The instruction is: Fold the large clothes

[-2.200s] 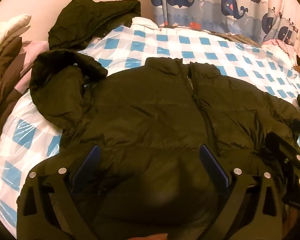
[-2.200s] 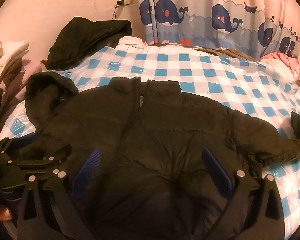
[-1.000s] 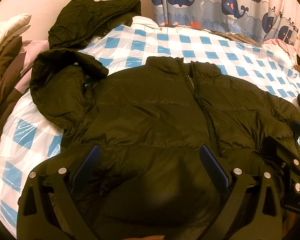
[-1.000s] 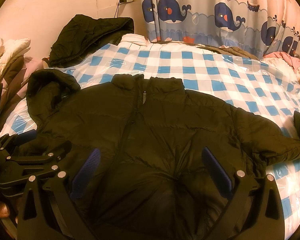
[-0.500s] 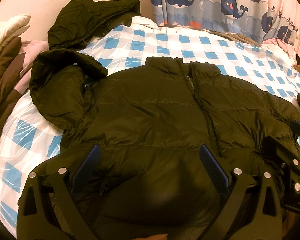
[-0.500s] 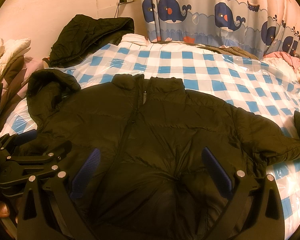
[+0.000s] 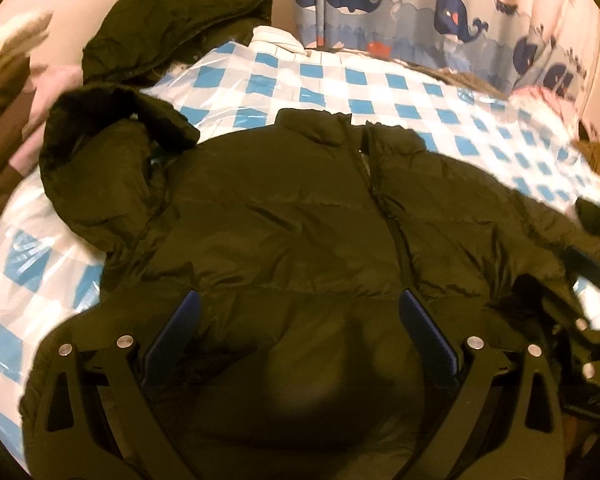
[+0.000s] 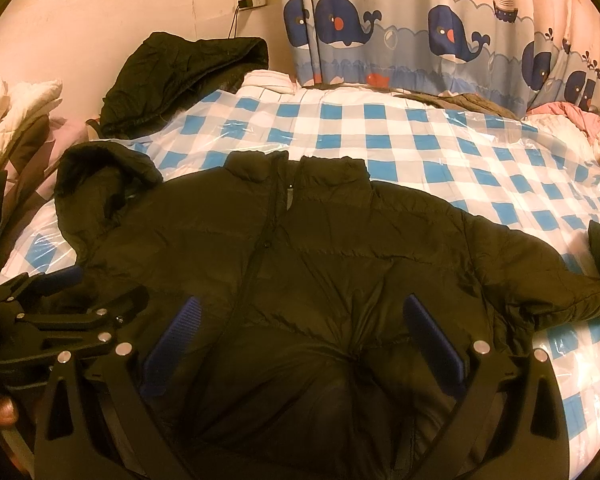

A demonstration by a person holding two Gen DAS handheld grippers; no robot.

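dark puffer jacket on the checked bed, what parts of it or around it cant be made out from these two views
- Bottom hem of the dark puffer jacket: both views, covered by the open left gripper and open right gripper and cut off by the lower edge.
- Left sleeve cuff: folded over itself, end hidden.
- Left wrist view: motion-blurred, so quilting and zipper detail are lost.
- Second dark garment by the wall: crumpled, type unclear.
- Whether either gripper touches the fabric: cannot tell.

A dark puffer jacket lies front-up on the checked bed, collar far, its right sleeve stretched out to the right. The right gripper hovers over the near hem, blue fingers spread wide. The left gripper shows at the left edge. A second dark coat is heaped at the far left, before a whale curtain.
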